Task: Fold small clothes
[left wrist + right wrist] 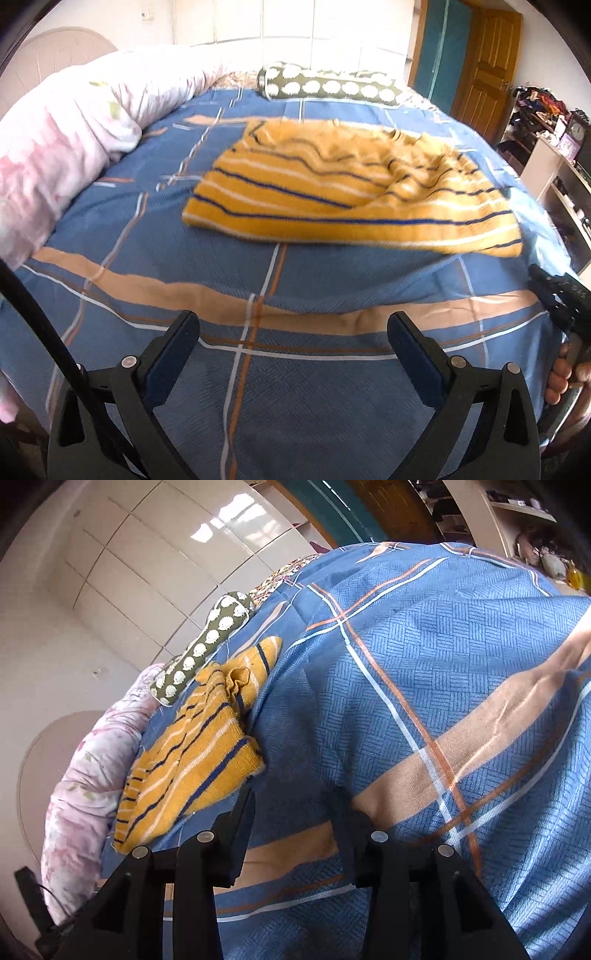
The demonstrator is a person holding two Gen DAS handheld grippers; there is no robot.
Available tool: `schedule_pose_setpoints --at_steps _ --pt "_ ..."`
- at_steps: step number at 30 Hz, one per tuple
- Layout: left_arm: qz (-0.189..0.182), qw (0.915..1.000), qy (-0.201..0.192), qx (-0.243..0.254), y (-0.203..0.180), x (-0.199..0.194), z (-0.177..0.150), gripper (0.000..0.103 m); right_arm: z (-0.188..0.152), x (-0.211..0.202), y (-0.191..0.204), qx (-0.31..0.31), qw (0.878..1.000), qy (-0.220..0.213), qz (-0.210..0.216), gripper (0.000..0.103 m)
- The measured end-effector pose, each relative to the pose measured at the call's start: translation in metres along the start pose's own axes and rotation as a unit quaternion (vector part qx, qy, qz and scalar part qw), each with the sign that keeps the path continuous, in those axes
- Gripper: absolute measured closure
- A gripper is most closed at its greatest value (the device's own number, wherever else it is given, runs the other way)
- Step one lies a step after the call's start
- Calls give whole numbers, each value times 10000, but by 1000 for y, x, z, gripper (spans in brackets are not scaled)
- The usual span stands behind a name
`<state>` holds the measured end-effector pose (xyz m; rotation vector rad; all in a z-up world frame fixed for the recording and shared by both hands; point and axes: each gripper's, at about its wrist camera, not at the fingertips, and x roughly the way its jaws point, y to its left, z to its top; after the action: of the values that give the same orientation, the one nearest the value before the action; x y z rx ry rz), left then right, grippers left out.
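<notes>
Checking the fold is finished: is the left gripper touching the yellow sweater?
Apart. The left wrist view shows the left gripper open, with bare blue bedsheet between it and the yellow sweater.

The striped garment (pixel 343 192) looks like a soft, matt knit; the bedsheet (pixel 295 387) is smooth woven cloth; both grippers' fingers (pixel 240 834) are matt black plastic; the wall tiles (pixel 177 554) shine glossy.

A mustard-yellow knit sweater (pixel 332 195) with thin navy and white stripes lies loosely folded and rumpled on a blue plaid bedsheet (pixel 295 387), its near edge fairly straight, its far side bunched into soft wrinkles toward the bed's middle.
</notes>
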<state>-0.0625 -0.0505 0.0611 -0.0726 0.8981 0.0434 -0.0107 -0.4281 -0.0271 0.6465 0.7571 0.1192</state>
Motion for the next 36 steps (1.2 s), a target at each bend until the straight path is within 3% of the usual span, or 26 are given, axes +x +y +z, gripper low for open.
schedule_pose_setpoints --at_steps 2,3,6,9,11,12,16,18,19,21,23,25,28,30,33,35,36 --pt "-6 9999 -84 100 -1 -10 1 1 6 -5 14 -279 9988 135 -369 59" --pt "-12 9998 -137 136 0 -15 2 1 9 -15 30 -510 9977 -50 -449 57" --pt "-69 9998 -168 84 8 -19 2 1 17 -28 70 -887 9955 -275 -184 56" --pt "-148 9998 -98 -35 11 -19 -1 1 22 -12 107 -1192 9927 -14 187 58" --pt "-138 9999 -45 -52 14 -17 -3 1 26 13 129 -1298 9902 277 434 65" --pt "-117 9999 -20 -62 16 -16 -3 1 27 27 137 -1339 9889 413 487 76" --pt "-130 9997 -25 -212 30 -21 -4 1 27 71 143 -1240 9857 870 738 78" --pt "-115 9996 -15 -258 37 -22 -4 1 24 93 129 -1191 9870 1046 263 79" --pt "-110 9995 -5 -294 41 -21 -4 1 23 99 120 -1136 9879 1055 54 89" --pt "-131 9993 42 -360 46 -19 -4 1 24 99 96 -704 9918 1054 154 103" --pt "-210 9990 58 -397 47 -18 -4 1 27 83 84 -278 9953 906 184 103" --pt "-259 9989 29 -378 44 -17 -2 1 31 65 92 -462 9969 627 91 93" --pt "-289 9991 32 -293 35 -14 1 1 34 51 118 -878 9948 482 195 93" --pt "-320 9991 74 -257 29 -15 2 1 34 53 133 -1126 9923 437 276 86" --pt "-360 9992 85 -173 23 -22 1 1 26 79 132 -1123 9911 711 93 79" --pt "-400 9991 33 -167 21 -31 2 1 21 98 120 -1055 9886 1065 -148 79" --pt "-458 9988 2 -195 22 -37 4 1 20 96 111 -1024 9893 1037 5 81"
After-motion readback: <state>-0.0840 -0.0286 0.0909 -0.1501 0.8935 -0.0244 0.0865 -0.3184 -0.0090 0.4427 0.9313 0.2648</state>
